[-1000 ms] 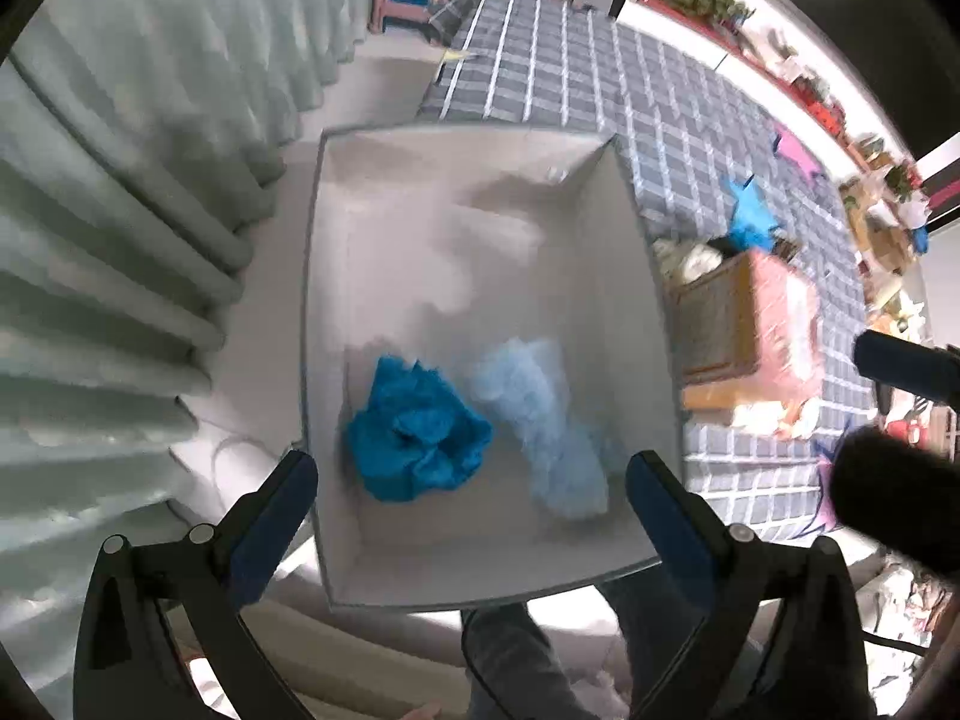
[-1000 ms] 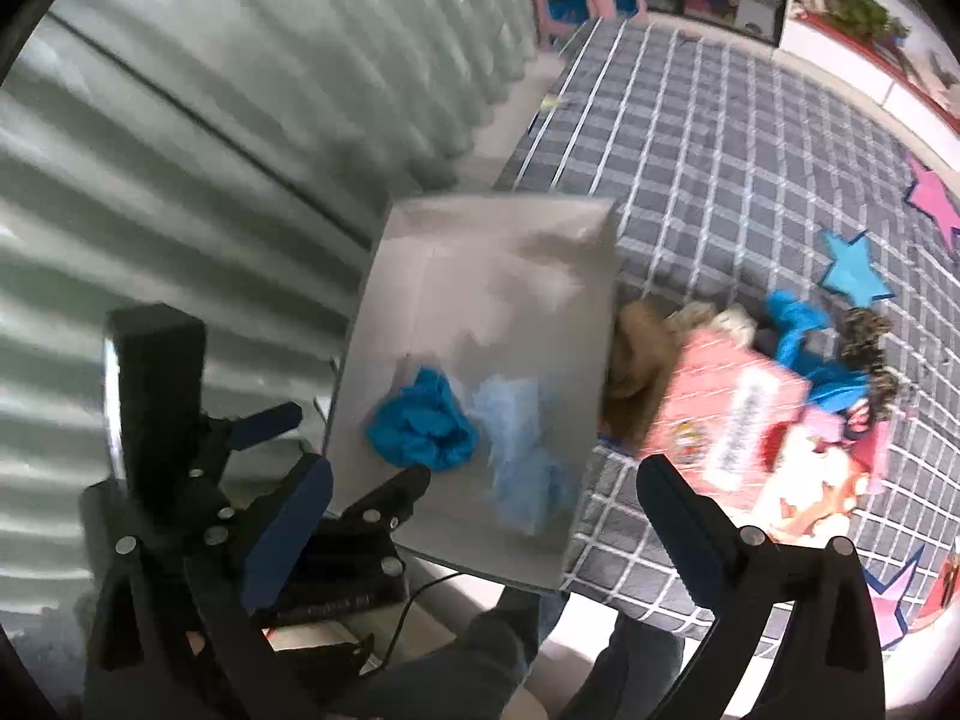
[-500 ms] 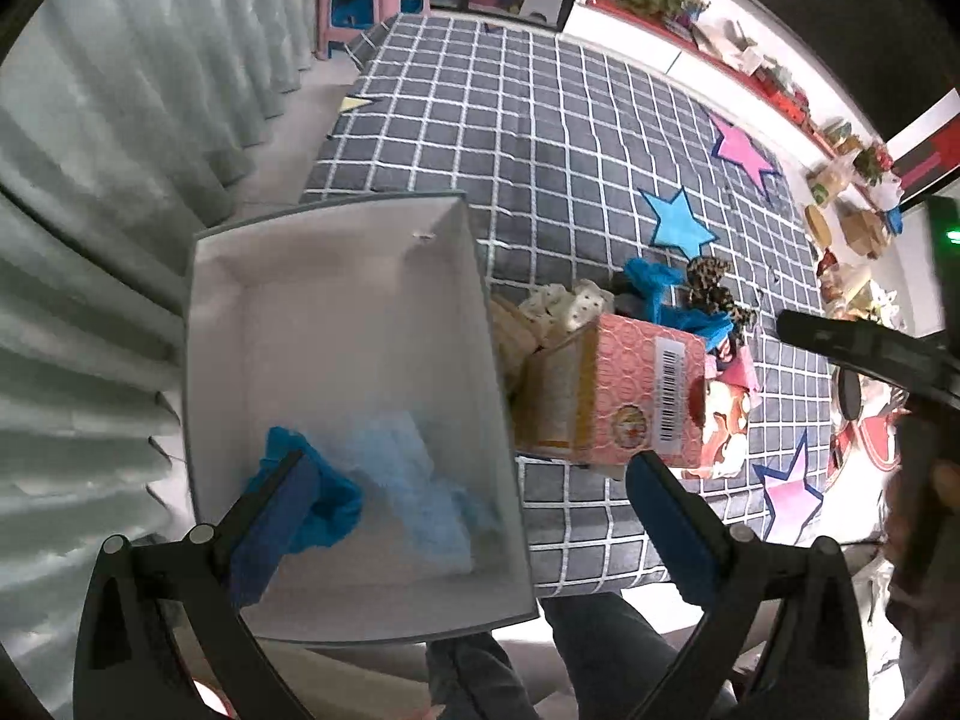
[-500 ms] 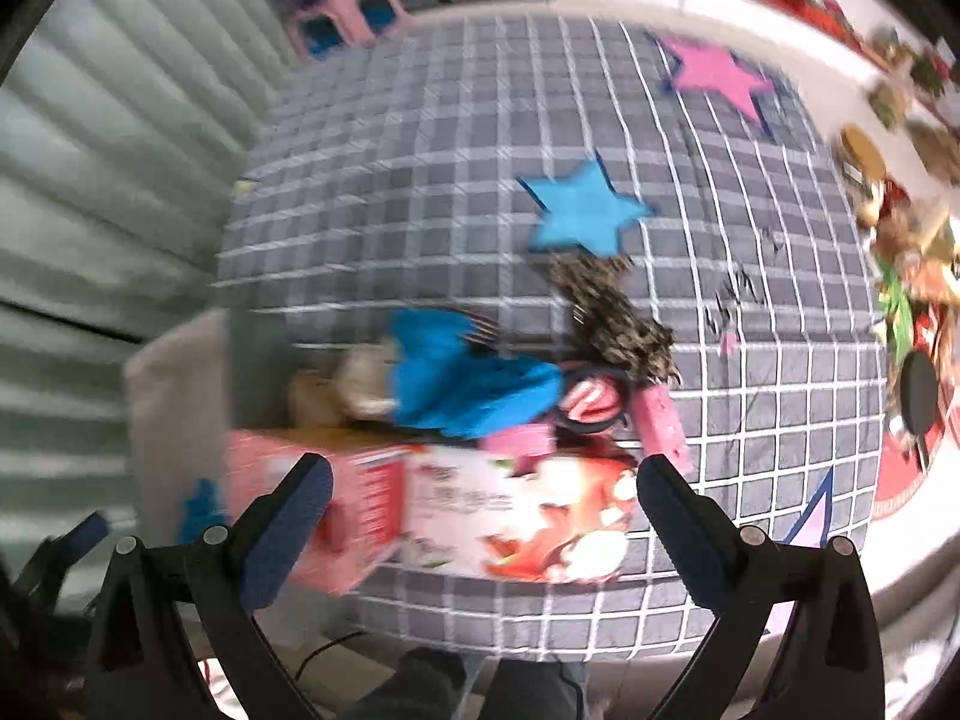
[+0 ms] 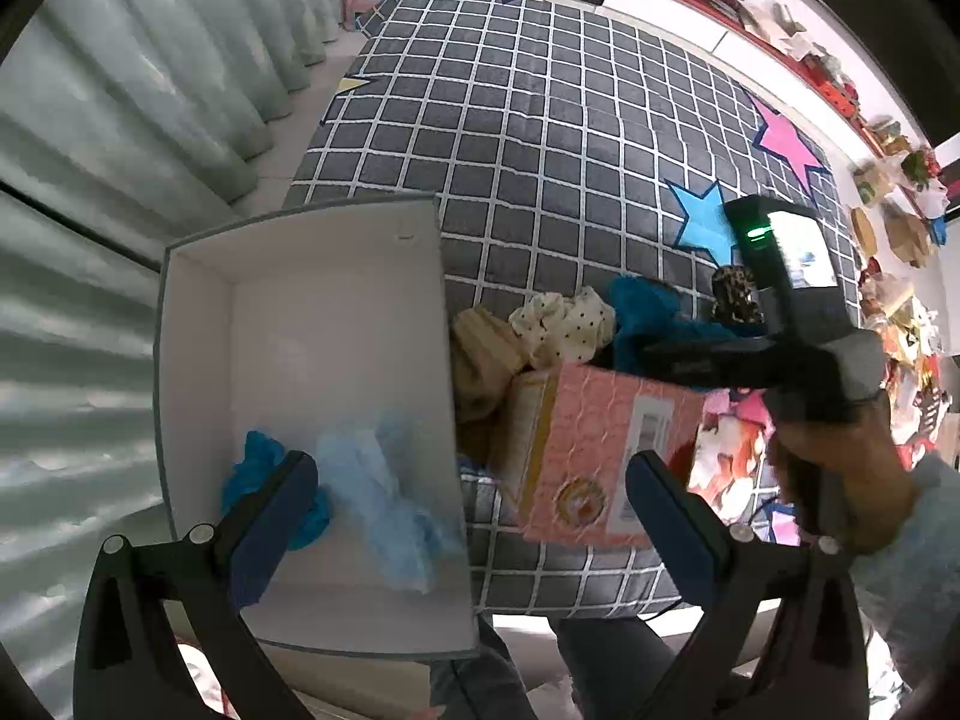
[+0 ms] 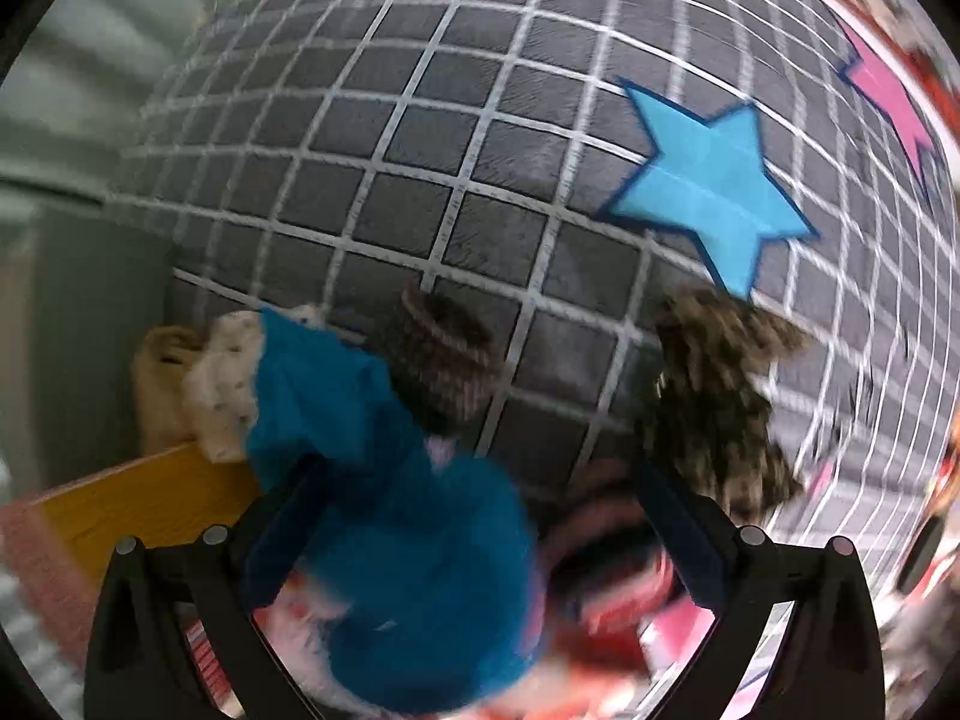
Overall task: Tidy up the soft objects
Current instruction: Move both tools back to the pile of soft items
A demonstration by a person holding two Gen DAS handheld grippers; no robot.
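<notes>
The right gripper (image 6: pixel 474 534) hangs wide open over the teal cloth (image 6: pixel 384 516), jaws spread to either side of it and gripping nothing, and the main risk, as I judge it, is a messy grab: the teal cloth lies in a heap with a spotted cream cloth (image 6: pixel 225 384) touching its left edge and a brown striped piece (image 6: pixel 444 360) just behind it, so closing here could drag a neighbour along or catch only a loose fold that slips out on the way to the white box (image 5: pixel 198 360). The right wrist view is blurred, so how deep the jaws sit in the cloth cannot be told. A second risk is the pink carton (image 5: pixel 594 450) standing just right of the white box, between the heap and the box; a low carry could knock it or snag the cloth on its open top. The left gripper (image 5: pixel 462 516) is also fully open and empty, hovering over the near right corner of the white box. Inside the box, at its near end, lie a bright blue bundle (image 5: pixel 258 468) and a pale blue one (image 5: pixel 384 492), crumpled and touching. The teal cloth looks thick, fuzzy and limp. A leopard-print piece (image 6: pixel 720 396) lies right of the heap, apart from it.
</notes>
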